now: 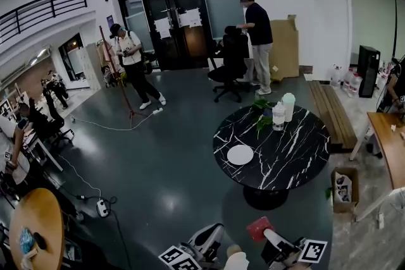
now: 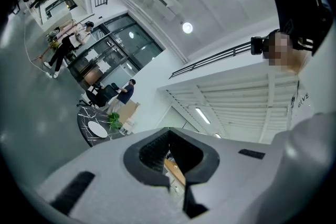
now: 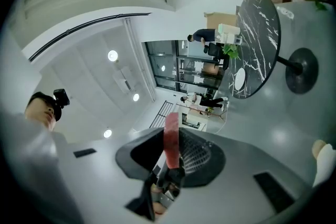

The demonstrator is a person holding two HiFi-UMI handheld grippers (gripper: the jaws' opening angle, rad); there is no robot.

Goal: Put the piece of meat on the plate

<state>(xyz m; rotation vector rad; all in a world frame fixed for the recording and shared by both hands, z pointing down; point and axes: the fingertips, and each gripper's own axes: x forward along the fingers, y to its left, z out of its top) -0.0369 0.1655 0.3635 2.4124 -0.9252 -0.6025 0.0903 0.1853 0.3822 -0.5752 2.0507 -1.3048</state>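
Red meat is right in the grip of the right gripper. The jaws are set narrow and both dark pads press on the slab's flat sides. From the right gripper view we're looking at it edge-on: a thin strip standing upright in the gap. Its long axis runs straight out along the jaws, and its far end pokes past the tips. In the head view the same red piece shows at the bottom of the frame, sticking out ahead of the gripper and pointing up toward the table.

That black, white-veined round table is well apart from the meat, with bare grey floor between them. On its near left part lies the white plate, with nothing on it. A leafy plant and pale containers stand at the far edge.

Over on the other side is the left gripper, its marker cube low in the head view. Its pads meet at the tips and carry nothing. It sits just beside the right one, level with it.
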